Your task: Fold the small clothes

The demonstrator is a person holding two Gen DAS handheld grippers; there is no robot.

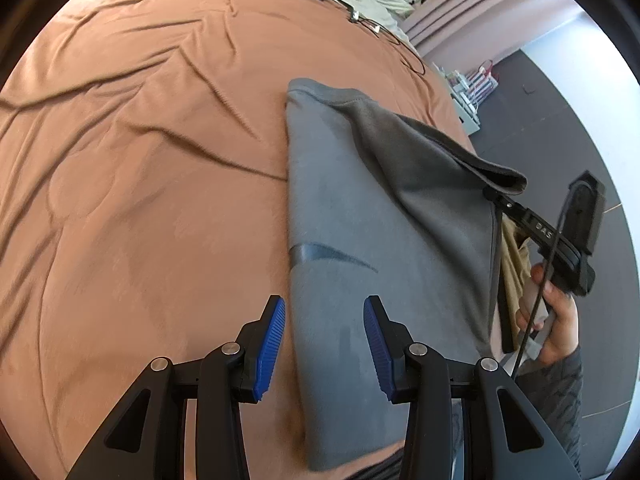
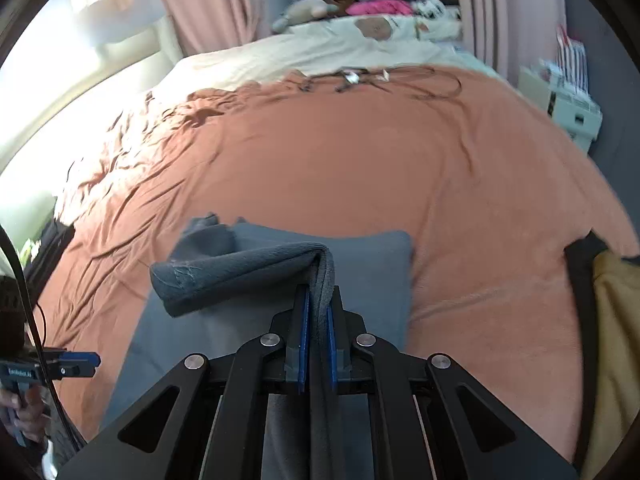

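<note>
With the left gripper (image 1: 324,344) held spread above the near edge of the grey garment (image 1: 340,216) on the orange sheet (image 1: 140,160), its right edge is pinched by the right gripper (image 2: 316,316), mid-fold; carrying leftward is judged next.

We are in a home bedroom: a wide bed under a rumpled rust-orange sheet (image 2: 360,168), a cream blanket (image 2: 304,54) at its far end, soft toys (image 2: 304,10) and bright clothing heaped beyond, pink curtains (image 2: 208,4) by a sunlit window, a storage box (image 2: 572,114) alongside.
</note>
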